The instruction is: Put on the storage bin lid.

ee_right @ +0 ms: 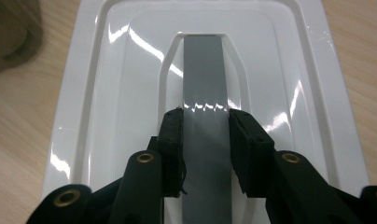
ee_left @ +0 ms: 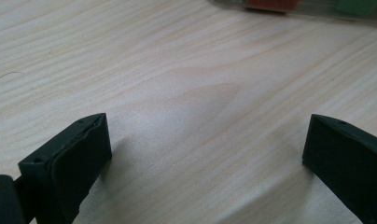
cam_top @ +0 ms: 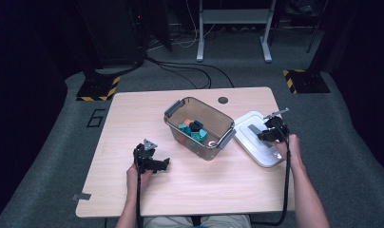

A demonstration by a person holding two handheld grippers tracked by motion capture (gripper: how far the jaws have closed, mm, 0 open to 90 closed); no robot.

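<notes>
Table, pale wood. Clear bin at centre, coloured blocks inside. White lid flat on table, just right of bin. Right gripper clamped on lid's grey handle. Left gripper spread wide, empty, above bare table.

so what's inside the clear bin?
The clear bin holds a pile of small blocks: teal, black and orange on top, red showing low through the wall. Blocks underneath are covered, so no count.
</notes>
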